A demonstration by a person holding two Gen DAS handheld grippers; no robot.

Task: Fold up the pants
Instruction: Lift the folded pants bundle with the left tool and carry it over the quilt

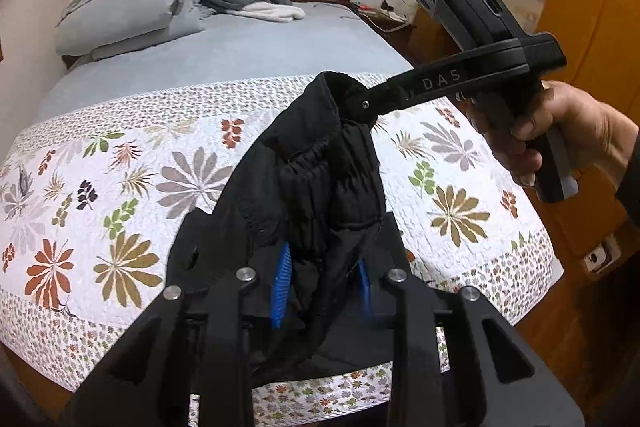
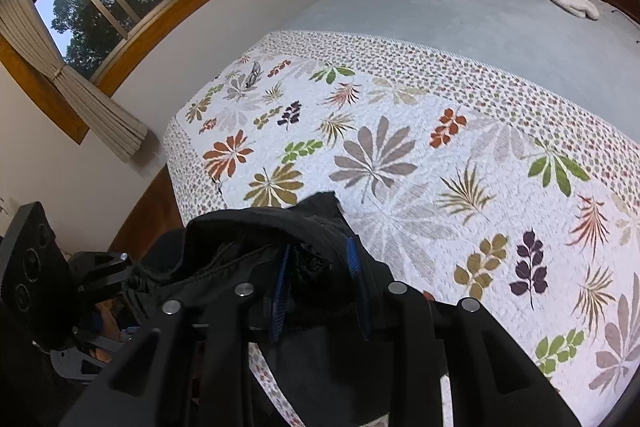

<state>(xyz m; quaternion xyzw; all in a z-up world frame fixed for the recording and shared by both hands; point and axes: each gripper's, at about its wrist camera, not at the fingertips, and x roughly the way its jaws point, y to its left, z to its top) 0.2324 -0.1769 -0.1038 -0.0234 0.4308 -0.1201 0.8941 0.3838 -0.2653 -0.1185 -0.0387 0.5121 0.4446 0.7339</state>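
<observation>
Hanging above a bed point(image 1: 256, 51) spread with a leaf-print quilt point(image 1: 132, 187), black pants point(image 1: 320, 167) are held bunched between two tongs. The left tongs point(image 1: 324, 279) are clenched on the fabric, and the right tongs point(image 2: 316, 283) apparently likewise, gripped by a hand point(image 1: 560, 131). Grey pillows point(image 1: 128, 3) lie by the headboard.
</observation>
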